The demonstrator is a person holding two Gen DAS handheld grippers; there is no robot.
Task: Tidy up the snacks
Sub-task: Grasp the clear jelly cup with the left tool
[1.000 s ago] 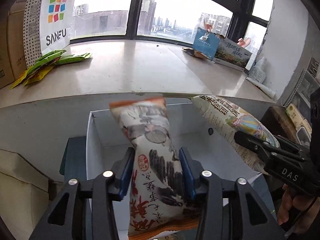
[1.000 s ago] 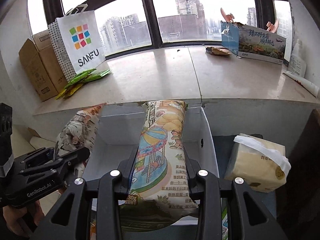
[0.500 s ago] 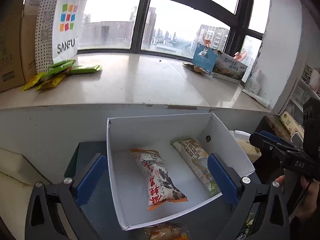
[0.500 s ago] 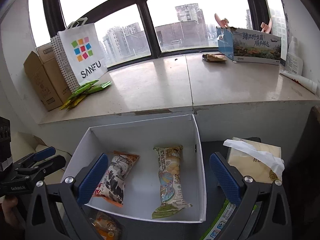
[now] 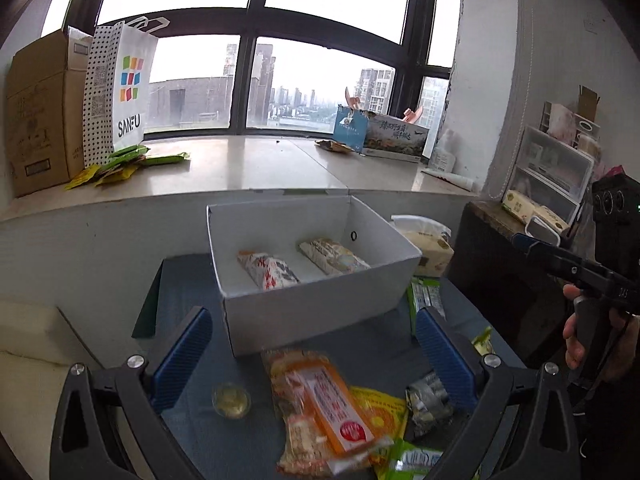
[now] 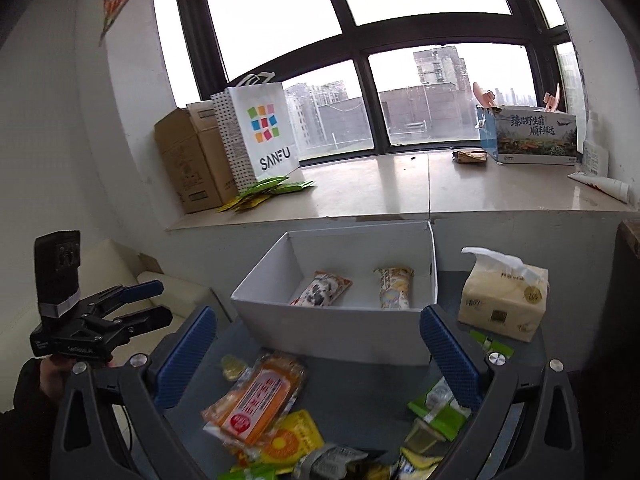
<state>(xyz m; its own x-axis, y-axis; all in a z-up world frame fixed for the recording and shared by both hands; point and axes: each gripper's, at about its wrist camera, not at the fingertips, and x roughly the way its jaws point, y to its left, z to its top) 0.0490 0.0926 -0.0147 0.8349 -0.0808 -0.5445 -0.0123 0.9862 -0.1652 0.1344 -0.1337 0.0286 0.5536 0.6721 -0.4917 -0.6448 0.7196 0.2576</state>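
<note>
Both snack packs are dropped off: the red-and-white pack [image 5: 267, 270] and the cartoon-print pack [image 5: 334, 261] lie side by side in the white box [image 5: 320, 312]. My left gripper [image 5: 312, 354] and right gripper [image 6: 316, 354] have pulled back, jaws spread wide and empty. The orange packet [image 6: 256, 400] in the table pile looks like the next one.
</note>
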